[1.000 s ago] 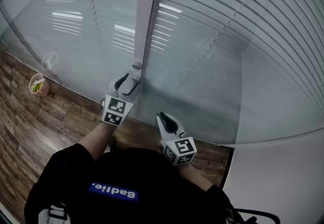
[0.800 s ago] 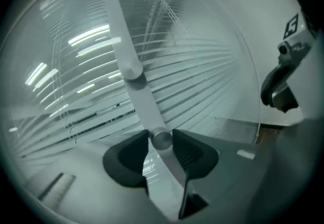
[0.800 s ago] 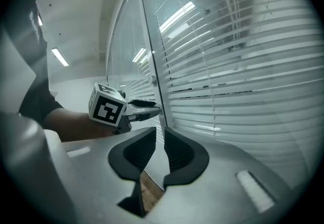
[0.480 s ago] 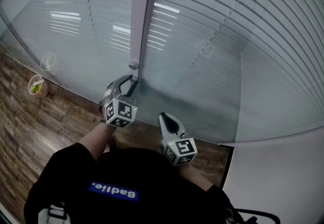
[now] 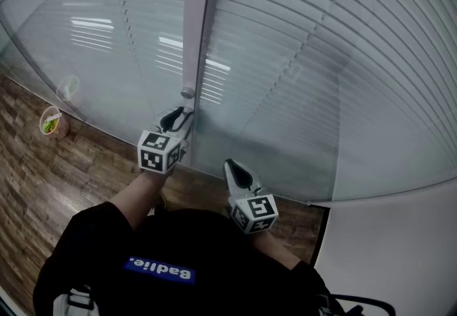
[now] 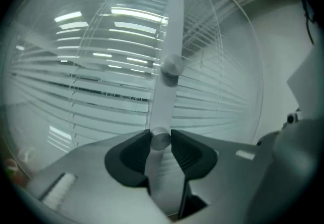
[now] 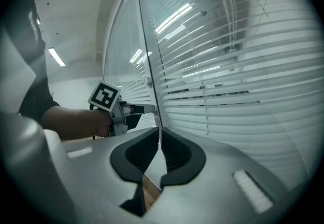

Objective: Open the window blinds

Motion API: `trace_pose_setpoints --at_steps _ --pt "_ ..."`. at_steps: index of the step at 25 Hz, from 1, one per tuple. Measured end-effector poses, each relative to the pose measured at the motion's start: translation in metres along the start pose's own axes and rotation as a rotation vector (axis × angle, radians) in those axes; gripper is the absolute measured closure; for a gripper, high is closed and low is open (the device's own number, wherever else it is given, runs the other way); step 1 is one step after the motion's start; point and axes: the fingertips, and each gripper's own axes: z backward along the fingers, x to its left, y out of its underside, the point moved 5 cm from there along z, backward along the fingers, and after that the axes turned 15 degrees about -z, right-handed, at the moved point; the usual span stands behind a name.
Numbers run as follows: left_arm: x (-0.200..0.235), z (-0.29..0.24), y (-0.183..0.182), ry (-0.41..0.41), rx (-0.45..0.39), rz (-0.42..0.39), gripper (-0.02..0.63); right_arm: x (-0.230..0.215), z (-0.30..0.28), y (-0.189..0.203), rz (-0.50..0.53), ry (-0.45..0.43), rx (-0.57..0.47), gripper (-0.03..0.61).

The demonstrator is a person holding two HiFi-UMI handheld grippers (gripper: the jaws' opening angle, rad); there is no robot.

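**Head view.** Window blinds (image 5: 307,51): horizontal slats behind glass, on either side of a vertical post (image 5: 198,15). Left gripper (image 5: 181,119) was at the post's lower part. Right gripper (image 5: 233,169) was near it, closer to the person.

**Left gripper view.** Fingers (image 6: 186,153) were clenched on the lower knob (image 6: 161,139) of the post. A second knob (image 6: 172,65) sat above it.

**Right gripper view.** Fingers (image 7: 174,156) were drawn together with nothing between them, facing the post's edge.
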Motion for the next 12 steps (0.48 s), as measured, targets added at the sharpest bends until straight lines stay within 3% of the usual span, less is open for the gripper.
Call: trace_pose_setpoints --at_steps 12 --pt "0.012 -0.001 0.008 0.110 -0.077 0.531 0.490 0.003 -0.001 -0.002 -0.013 -0.010 -0.007 0.563"
